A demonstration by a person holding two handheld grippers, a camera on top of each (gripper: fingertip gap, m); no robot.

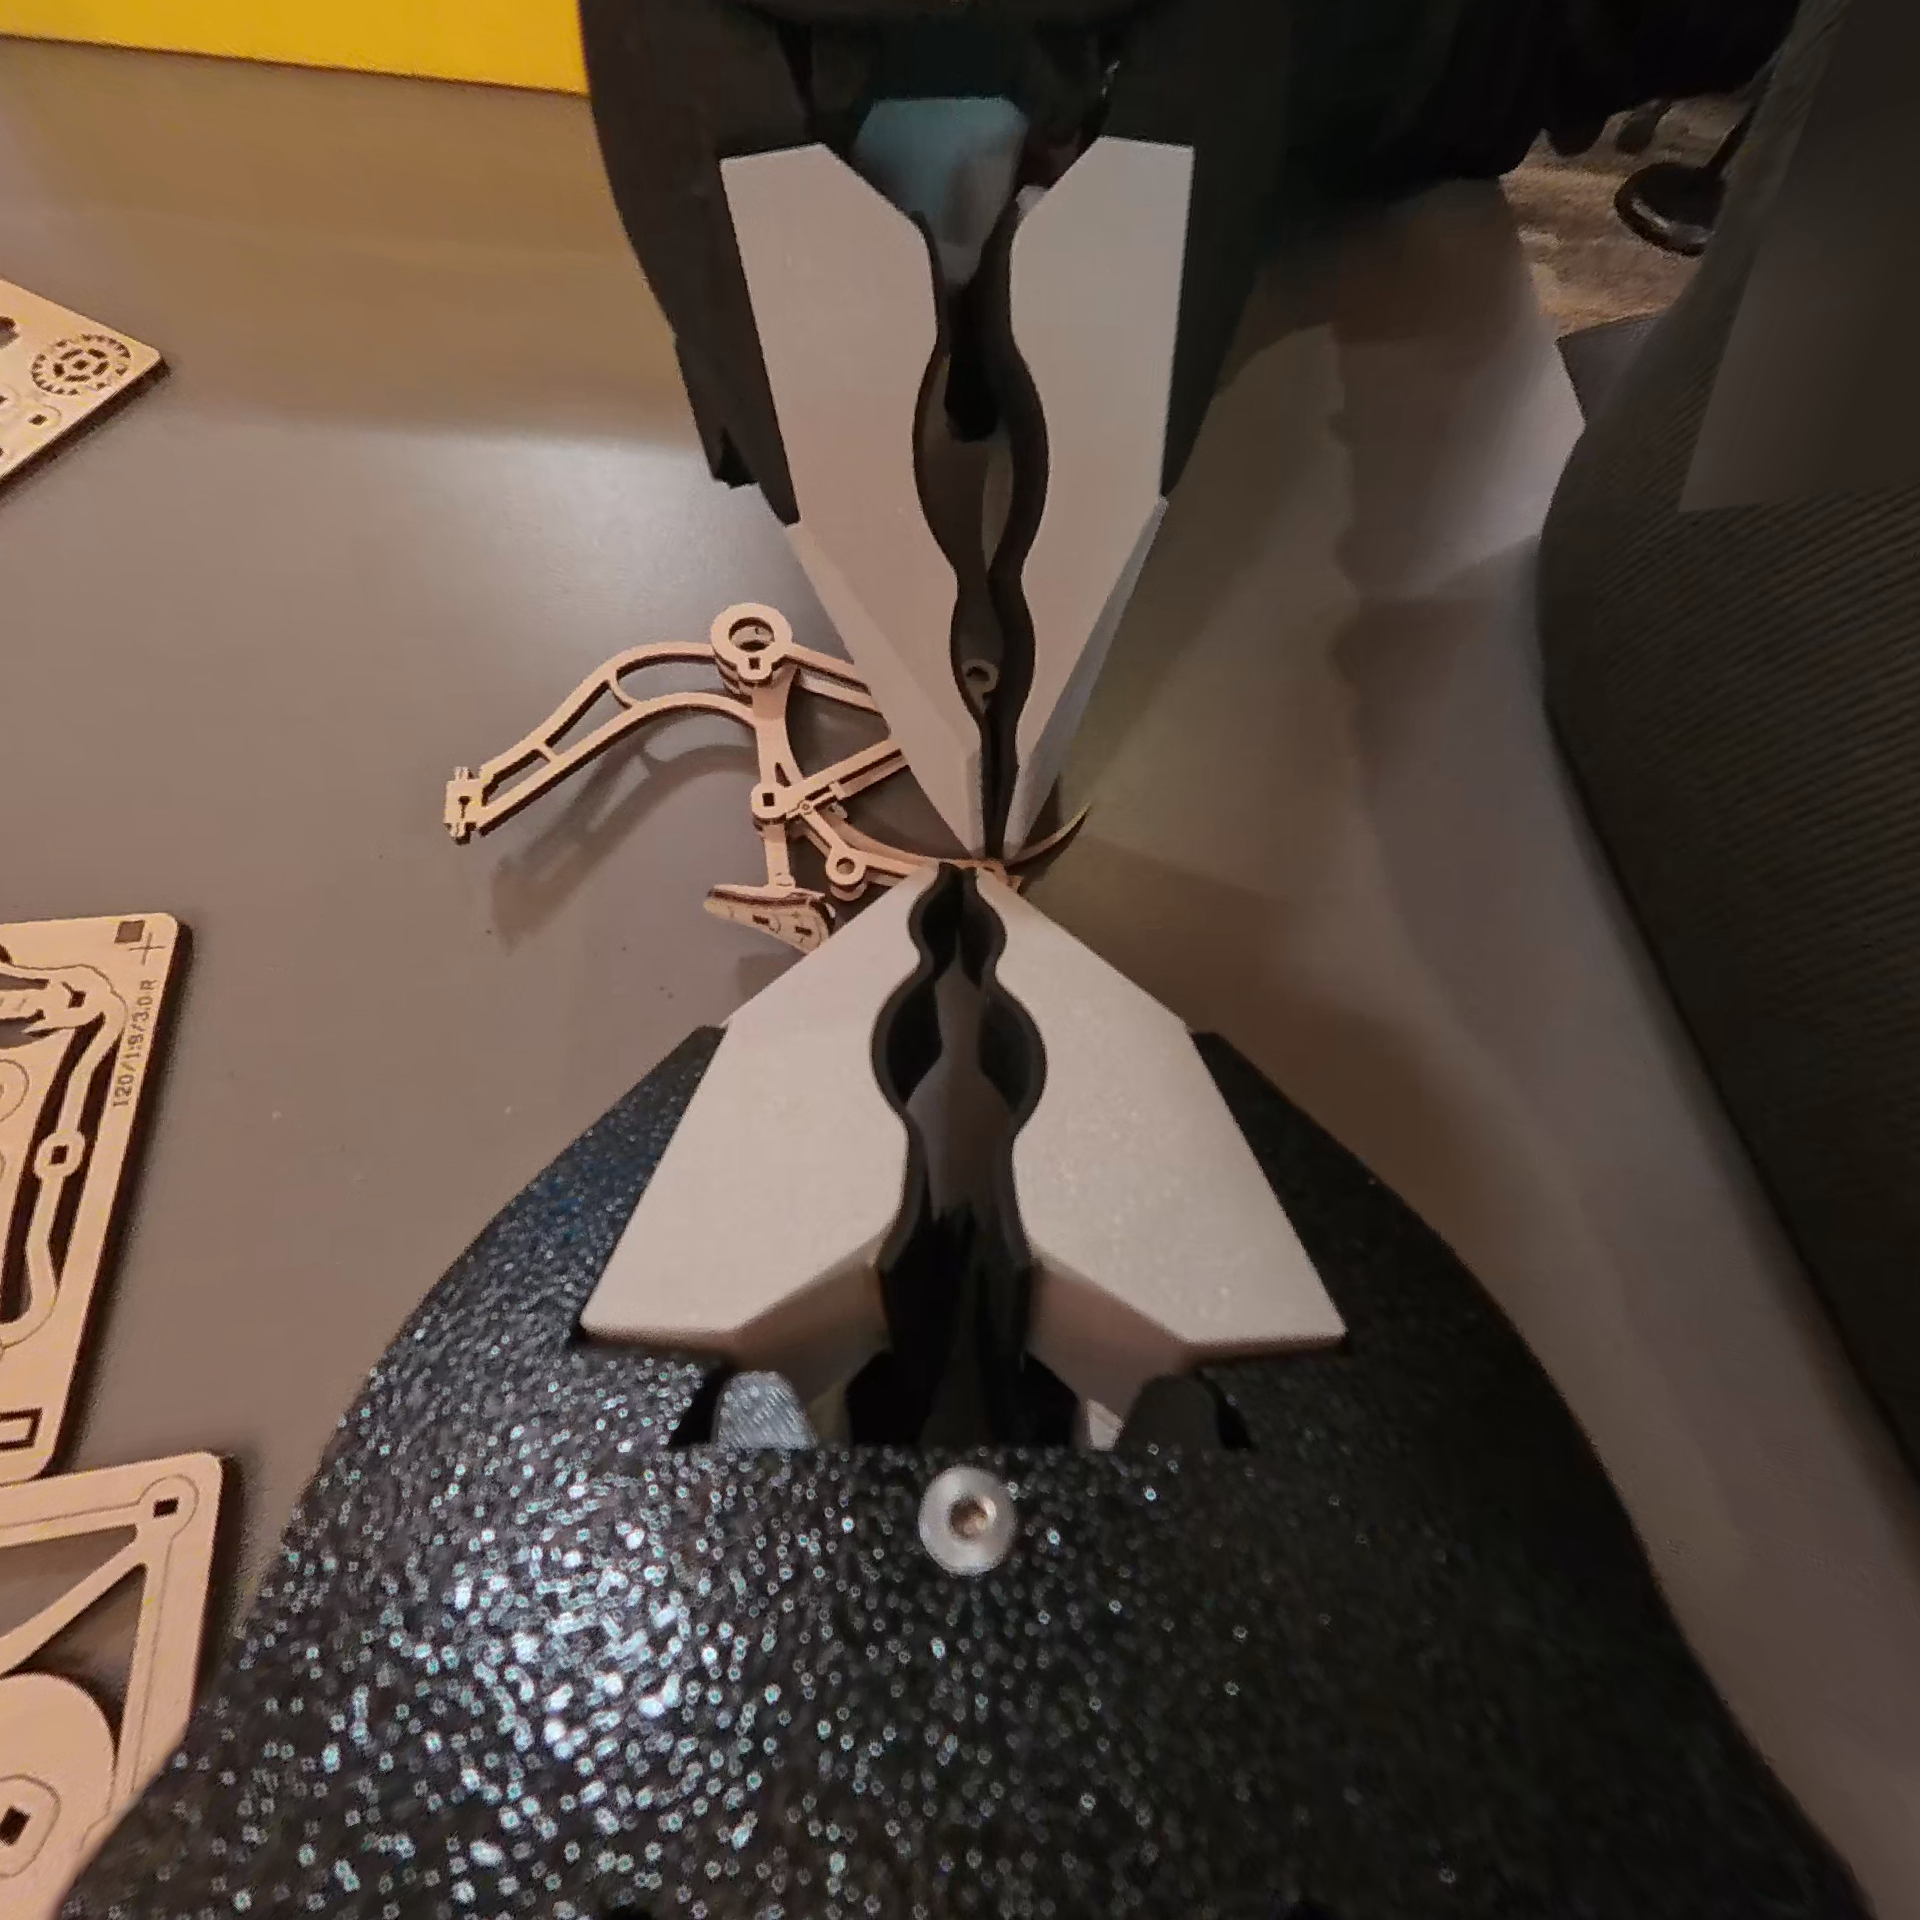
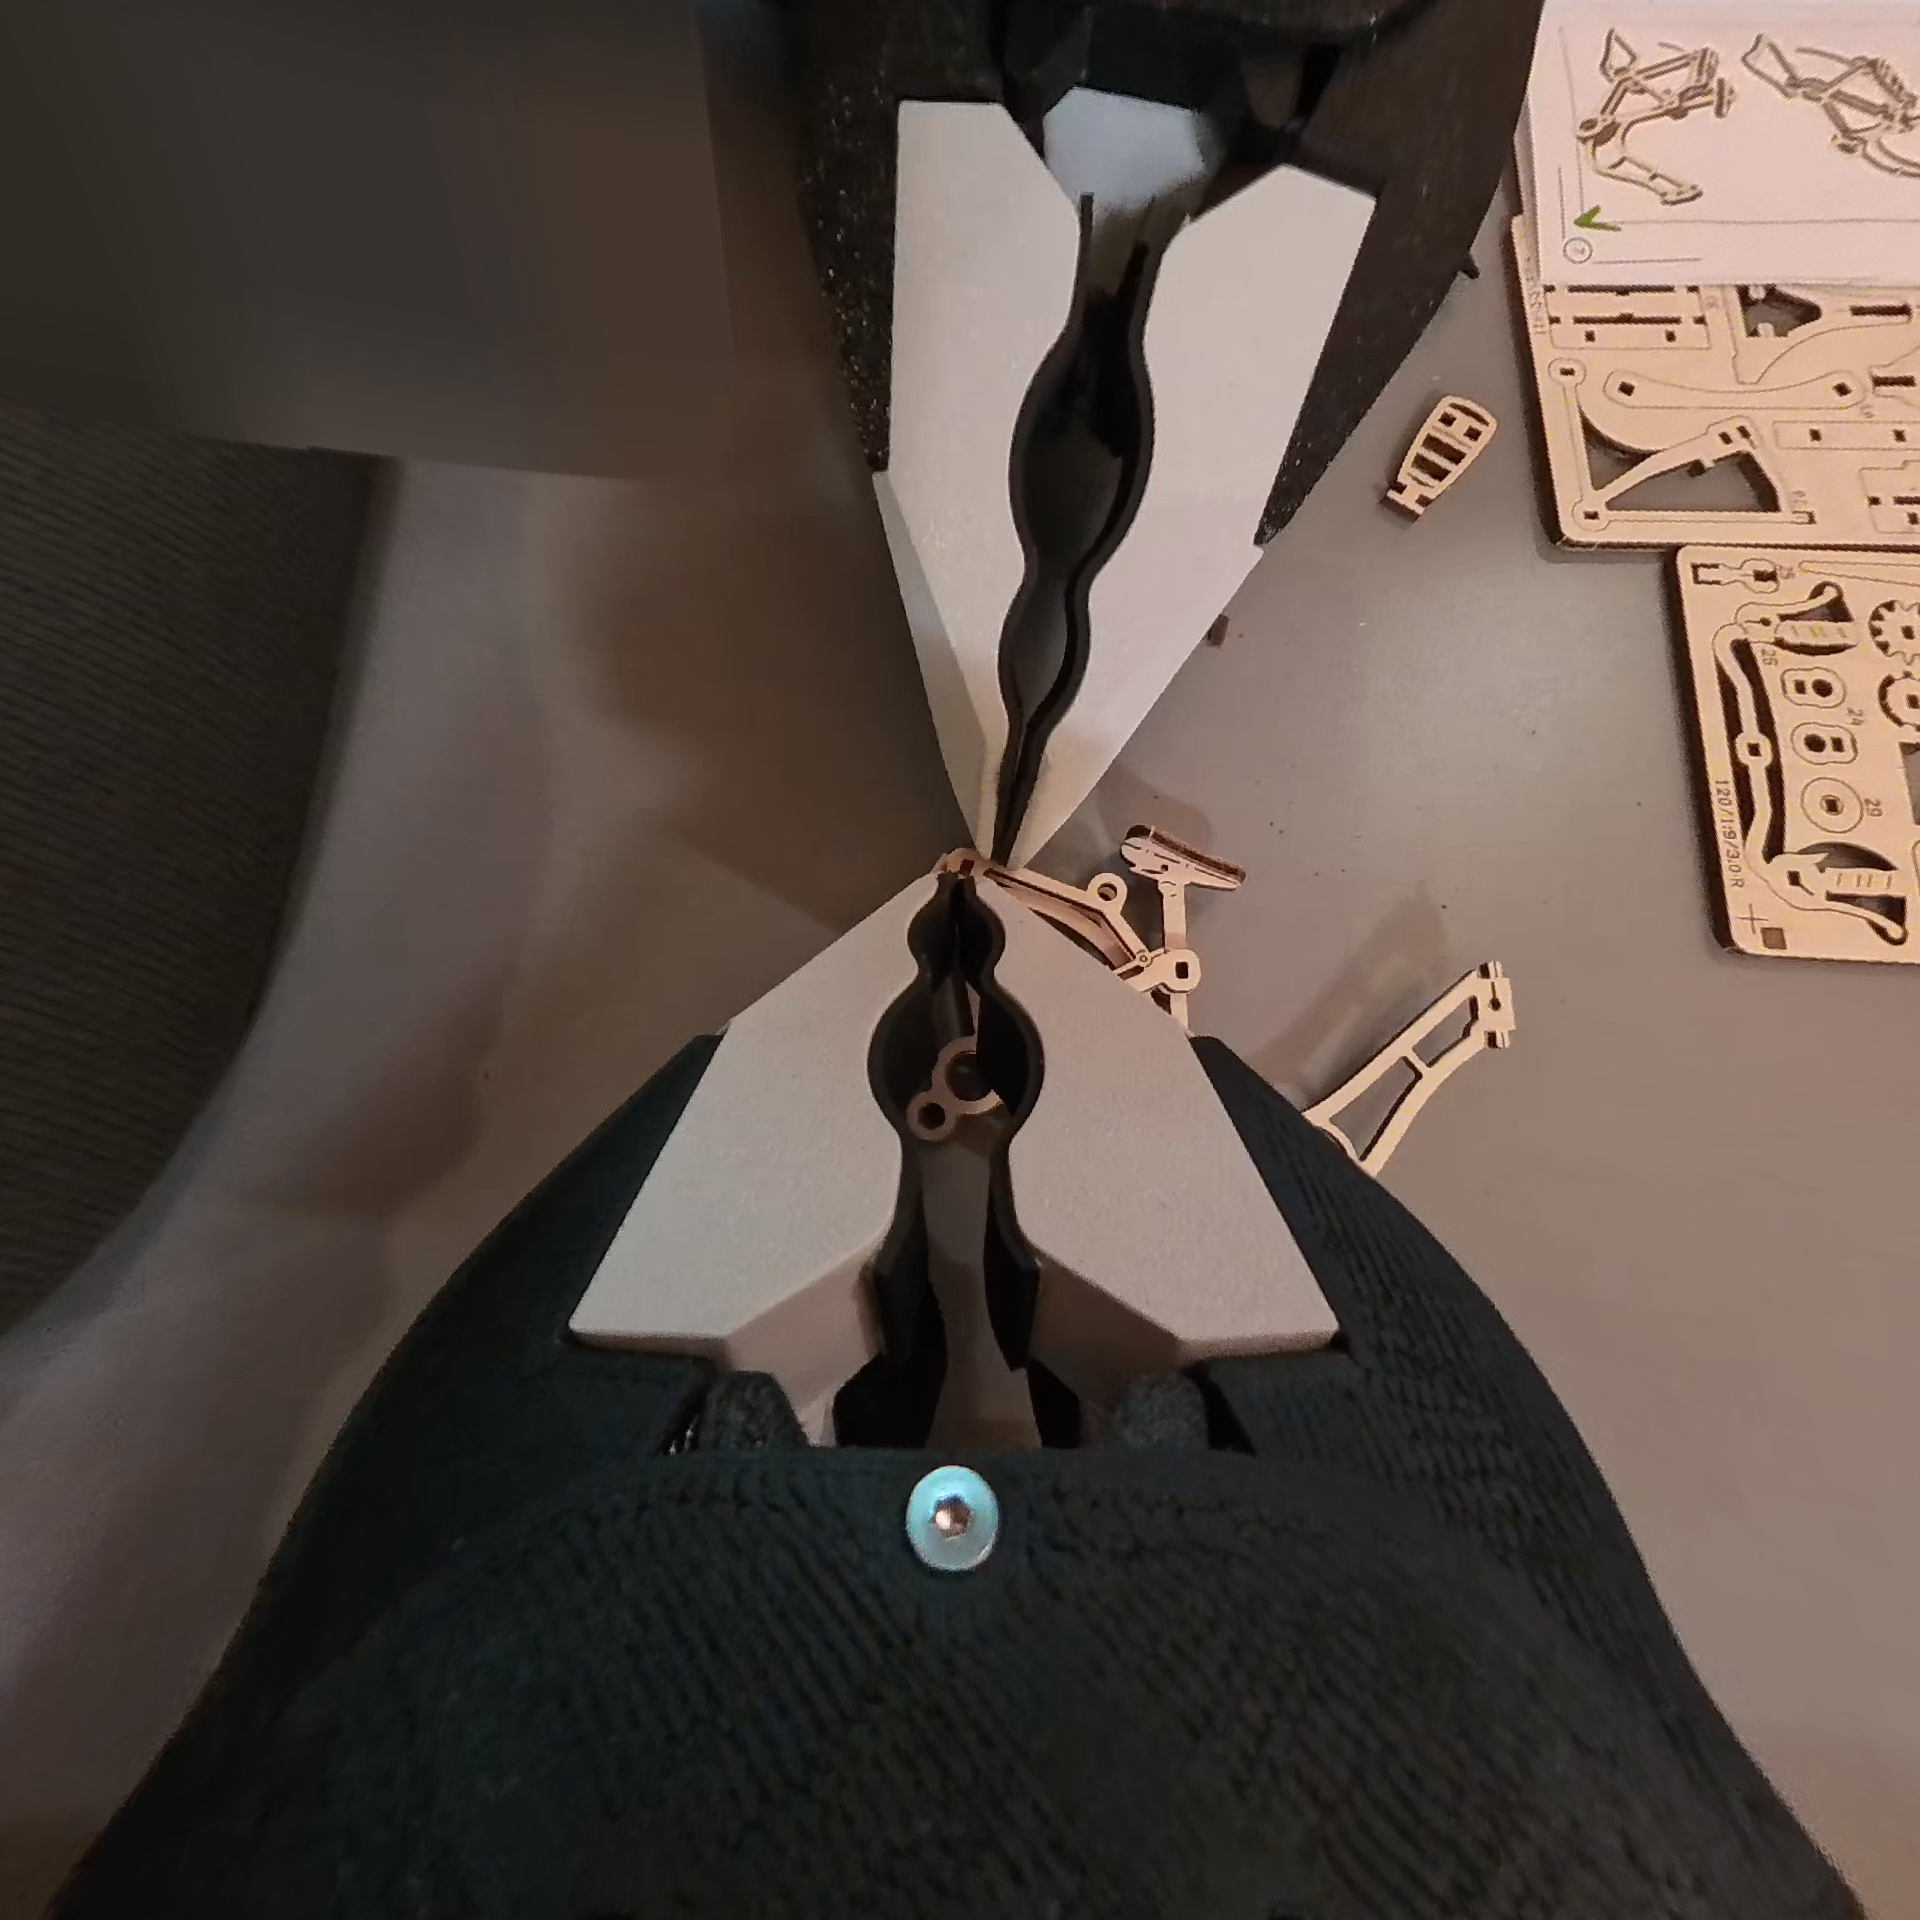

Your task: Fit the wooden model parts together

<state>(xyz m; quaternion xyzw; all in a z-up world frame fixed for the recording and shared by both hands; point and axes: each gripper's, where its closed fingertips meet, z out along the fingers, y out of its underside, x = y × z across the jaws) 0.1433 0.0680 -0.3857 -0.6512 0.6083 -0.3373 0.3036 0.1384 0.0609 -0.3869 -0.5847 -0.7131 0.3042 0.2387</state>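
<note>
A partly built wooden model (image 1: pixel 774 764) of thin laser-cut arms and links lies on the grey table (image 1: pixel 343 623), and it also shows in the right wrist view (image 2: pixel 1148 951). My left gripper (image 1: pixel 977 885) and right gripper (image 2: pixel 958 896) meet tip to tip over the model's near end. Both are shut on a thin wooden strip (image 1: pixel 1000 864) of the model, which is also seen in the right wrist view (image 2: pixel 966 862). The right gripper (image 1: pixel 994 831) comes in from the top of the left wrist view. The left gripper (image 2: pixel 1000 831) does the same in the right wrist view.
Wooden part sheets (image 1: pixel 88 1143) lie at the table's left, and more sheets (image 2: pixel 1808 758) show in the right wrist view. An instruction sheet (image 2: pixel 1714 135) lies beside them. A small loose wooden part (image 2: pixel 1439 457) lies apart. A dark chair (image 1: pixel 1766 779) stands beyond the table edge. The grippers are tip to tip, or close to it.
</note>
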